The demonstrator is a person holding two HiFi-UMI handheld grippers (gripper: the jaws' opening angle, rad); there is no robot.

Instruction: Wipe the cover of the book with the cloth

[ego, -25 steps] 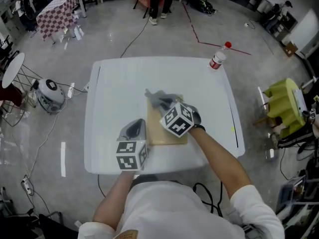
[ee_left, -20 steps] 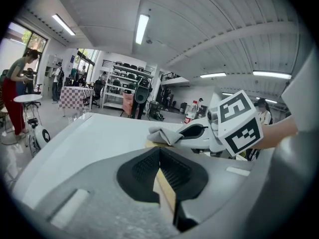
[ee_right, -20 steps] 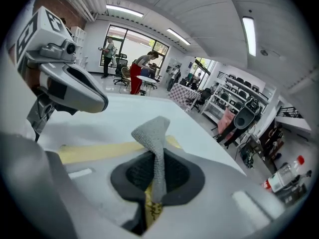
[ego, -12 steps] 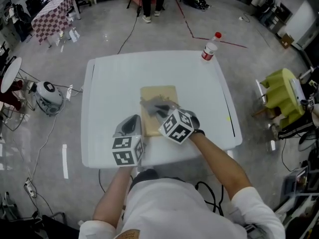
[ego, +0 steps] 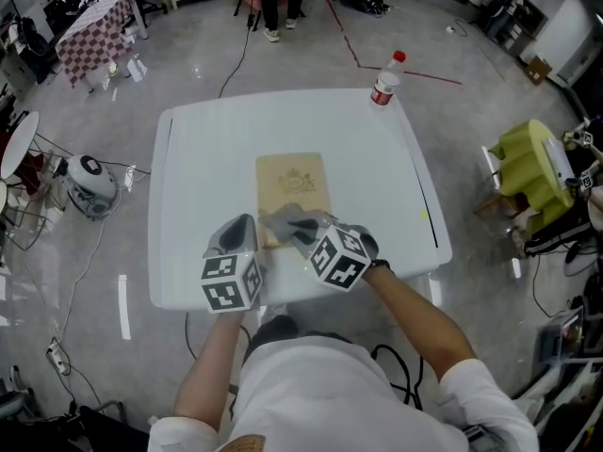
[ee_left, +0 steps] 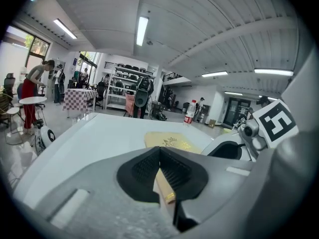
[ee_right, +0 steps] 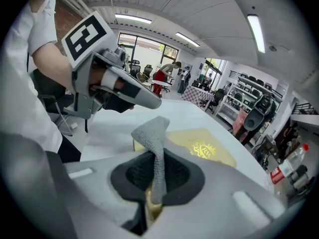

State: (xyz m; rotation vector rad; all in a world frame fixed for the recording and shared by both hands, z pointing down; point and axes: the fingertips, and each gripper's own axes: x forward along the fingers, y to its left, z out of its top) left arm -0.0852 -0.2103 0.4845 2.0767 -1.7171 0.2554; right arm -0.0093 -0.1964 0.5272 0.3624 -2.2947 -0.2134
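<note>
I am looking down into a workshop with a grey concrete floor [ego: 471, 139], where a white table [ego: 207, 158] is standing right in front of me. A tan book [ego: 294, 182] with a gold emblem on its cover is lying flat near the middle of the table, its long side running away from me.

I am holding the left gripper [ego: 245, 224] at the book's near left corner. Its jaws are drawn together at the tips with nothing pinched that I can make out, and the book's edge is showing in the gap under them. I cannot tell whether it is pressing on the book.

The right gripper [ego: 303, 232] is sitting over the near end of the cover, clamping a grey knitted cloth [ee_right: 154, 133] between its pads. The free end of the cloth is sticking up and folding over past the jaws.

A clear bottle [ego: 384, 87] with a red cap is standing at the table's far right corner, well apart from the book
</note>
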